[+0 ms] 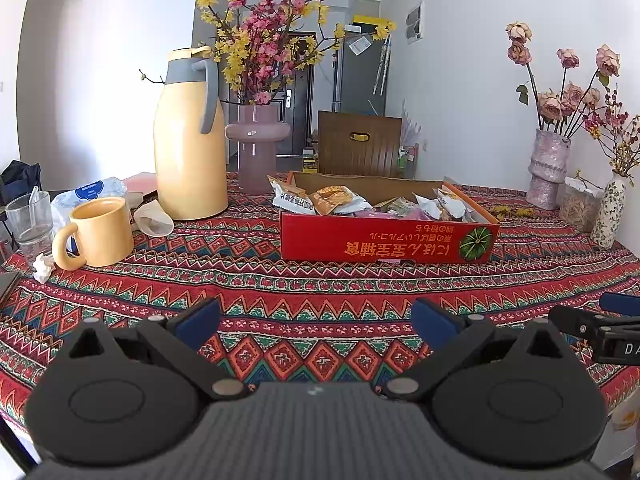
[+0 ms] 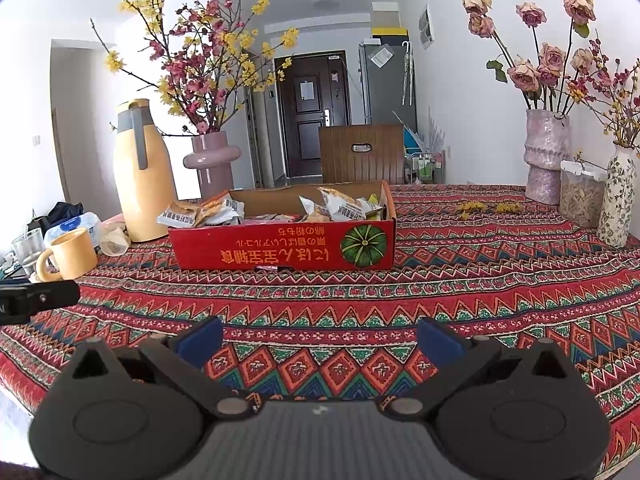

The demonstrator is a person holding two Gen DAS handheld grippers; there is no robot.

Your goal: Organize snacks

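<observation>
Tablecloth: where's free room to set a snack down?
Free: the bare tablecloth strip between the red snack box and both open grippers, left gripper and right gripper. Also right of the box, before the vases. Crowded: left, around the mug and thermos.

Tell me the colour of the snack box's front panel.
Red, with orange lettering and a green pumpkin picture on the snack box; clearest in the right wrist view.

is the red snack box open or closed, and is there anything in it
Open: the red box has no lid on top, and snack packets show above its walls in both views. How full it is cannot be told.
</observation>
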